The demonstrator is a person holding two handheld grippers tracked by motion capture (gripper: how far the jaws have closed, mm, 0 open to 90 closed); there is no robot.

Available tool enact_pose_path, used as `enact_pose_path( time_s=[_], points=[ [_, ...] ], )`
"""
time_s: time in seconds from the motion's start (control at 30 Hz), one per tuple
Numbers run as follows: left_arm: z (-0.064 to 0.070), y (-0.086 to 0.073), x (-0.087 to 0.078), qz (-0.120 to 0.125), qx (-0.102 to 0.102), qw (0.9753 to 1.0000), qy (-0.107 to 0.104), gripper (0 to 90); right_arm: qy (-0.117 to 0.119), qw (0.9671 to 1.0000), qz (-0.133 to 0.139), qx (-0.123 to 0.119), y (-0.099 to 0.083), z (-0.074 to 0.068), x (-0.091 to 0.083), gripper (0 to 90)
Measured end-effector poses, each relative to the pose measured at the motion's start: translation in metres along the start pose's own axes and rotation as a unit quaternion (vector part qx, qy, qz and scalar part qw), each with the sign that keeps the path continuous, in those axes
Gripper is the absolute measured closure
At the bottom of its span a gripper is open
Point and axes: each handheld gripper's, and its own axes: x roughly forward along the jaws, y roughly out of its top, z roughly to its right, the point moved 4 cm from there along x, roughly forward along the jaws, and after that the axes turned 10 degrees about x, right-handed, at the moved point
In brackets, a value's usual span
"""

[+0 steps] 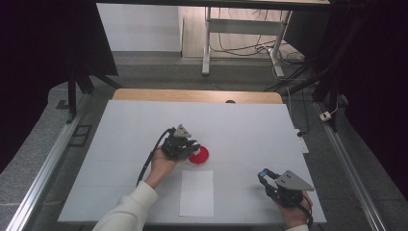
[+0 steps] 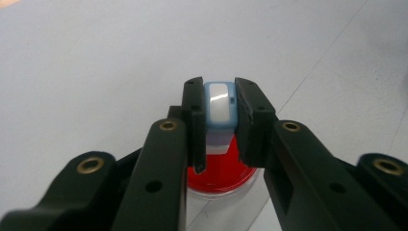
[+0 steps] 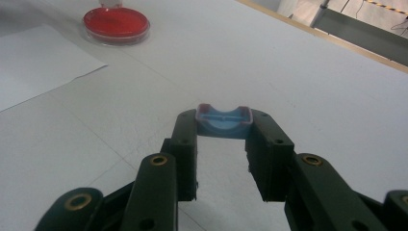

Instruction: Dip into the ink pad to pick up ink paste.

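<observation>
A: How do the tongs stand?
B: The left gripper (image 2: 219, 115) clamps a pale blue stamp body (image 2: 219, 108) directly above the red ink dish (image 2: 226, 171). The right gripper (image 3: 223, 127) pinches a blue cap (image 3: 223, 122) at its tips.
A: And around them?
B: The white paper sheet (image 1: 197, 192) lies near the dish on the table (image 1: 250, 125).

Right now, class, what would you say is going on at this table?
A person works with a claw in each hand. The left claw is shut on a small blue and white stamp, held over a round red ink pad. The right claw grips a blue cap, held away to the right. A white sheet of paper lies near the ink pad on the table.
</observation>
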Motion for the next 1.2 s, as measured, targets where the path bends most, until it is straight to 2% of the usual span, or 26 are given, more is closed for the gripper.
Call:
enact_pose_path(
  time_s=[0.37,1.2],
  points=[
    [-0.0008,-0.004,0.0063,-0.018,0.006,0.9998,0.007,75.5,0.002,1.0,0.0,0.0,-0.0005,-0.0001,0.0005,65.1],
    [0.0002,-0.0052,0.0107,-0.027,0.006,0.9996,0.01,75.6,0.002,1.0,-0.002,-0.001,-0.0006,-0.0006,0.0011,65.1]
  ],
)
